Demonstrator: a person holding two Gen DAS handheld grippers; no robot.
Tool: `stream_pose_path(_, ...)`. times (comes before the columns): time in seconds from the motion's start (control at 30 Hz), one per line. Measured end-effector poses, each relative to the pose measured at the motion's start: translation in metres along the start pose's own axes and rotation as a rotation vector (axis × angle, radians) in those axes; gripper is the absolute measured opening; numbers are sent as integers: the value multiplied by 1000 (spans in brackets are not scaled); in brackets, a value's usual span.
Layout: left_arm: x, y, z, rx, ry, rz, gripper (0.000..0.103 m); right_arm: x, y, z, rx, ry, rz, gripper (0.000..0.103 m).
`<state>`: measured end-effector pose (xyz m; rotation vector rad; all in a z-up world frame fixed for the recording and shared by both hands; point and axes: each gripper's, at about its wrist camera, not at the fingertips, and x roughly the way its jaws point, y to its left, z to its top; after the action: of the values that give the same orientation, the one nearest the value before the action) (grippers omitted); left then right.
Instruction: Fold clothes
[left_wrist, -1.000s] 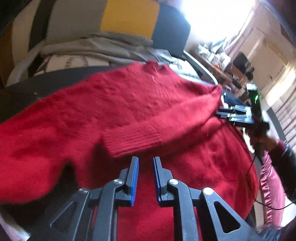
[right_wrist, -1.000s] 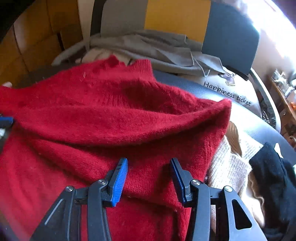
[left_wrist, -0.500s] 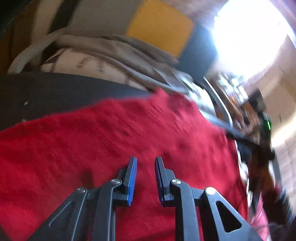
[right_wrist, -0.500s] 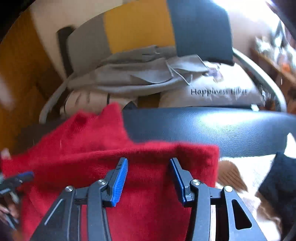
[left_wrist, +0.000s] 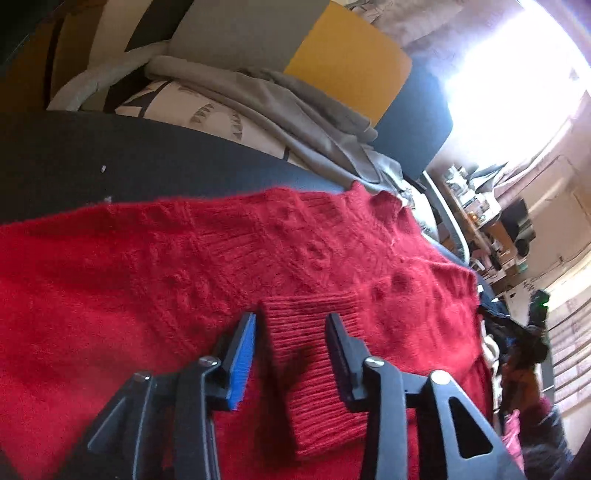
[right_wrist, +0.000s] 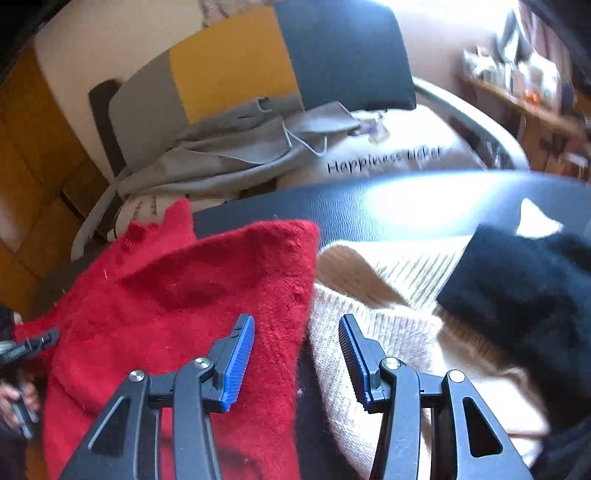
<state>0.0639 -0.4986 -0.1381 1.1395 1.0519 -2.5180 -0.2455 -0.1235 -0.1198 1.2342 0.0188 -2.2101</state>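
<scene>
While the left gripper (left_wrist: 291, 354) opens around a ribbed cuff (left_wrist: 314, 365) pointing toward twelve o'clock, the red sweater (left_wrist: 184, 277) lies across the dark surface (left_wrist: 110, 162); the right gripper (right_wrist: 297, 356) hovers parted over its edge.

One text can be read: "Happiness ticket", in thin black handwriting-style letters, printed on a white cushion (right_wrist: 399, 155) that lies at the far side of the scene, behind the dark padded surface and to the right of a crumpled grey garment (right_wrist: 229, 155). The last letters are blurred in the right wrist view. The small items on the far right shelf are too blurred to read.
</scene>
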Motion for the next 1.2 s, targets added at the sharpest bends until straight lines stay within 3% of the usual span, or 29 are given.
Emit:
stream_pose_path(0.07, 4, -5, 3, 1, 8, 10, 41, 12, 1, 2, 13, 17, 20, 49)
stream_pose_path(0.13, 10, -14, 5, 46, 15, 43, 39, 24, 11, 2, -29, 40, -26, 48)
stream_pose_path(0.17, 12, -19, 5, 74, 20, 51, 29, 26, 17, 2, -57, 41, -46, 37)
stream_pose_path(0.2, 10, -25, 4, 100, 12, 47, 3, 26, 24, 4, -95, 54, -69, 19)
stream_pose_path(0.23, 7, -32, 3, 125, 1, 43, 5, 23, 30, 4, -132, 54, -89, 11)
stream_pose_path(0.33, -14, -44, -1, 159, -60, -2, 5, 1, 48, -1, -248, 9, -142, 11)
stream_pose_path(0.43, -35, -34, -9, 127, -108, 3, 5, -18, 51, -8, -264, -20, -132, 11)
stream_pose_path(0.53, -41, -5, -8, 43, -105, 44, 4, -10, 48, -15, -280, -4, -166, 11)
stream_pose_path(0.67, -28, 8, 5, 11, -69, 101, 4, 11, 33, -11, -174, 8, -122, 15)
stream_pose_path(0.73, -19, 5, 7, 26, -52, 143, 4, 15, 33, -12, -153, 11, -119, 26)
stream_pose_path(0.8, -16, 0, 9, 27, -63, 185, 5, 9, 36, -14, -162, 0, -150, 30)
stream_pose_path(0.9, -33, -5, 5, 3, -124, 216, 13, -17, 52, -19, -228, -95, -217, 35)
stream_pose_path(1.0, -57, -3, -8, -72, -177, 150, 20, -44, 75, -30, -291, -146, -143, 47)
stream_pose_path(1.07, -61, -1, -22, -113, -147, 133, 21, -51, 90, -42, -327, -139, -94, 52)
stream_pose_path(1.2, -53, 2, -51, -148, -61, 80, 31, -46, 117, -70, -383, -79, -34, 52)
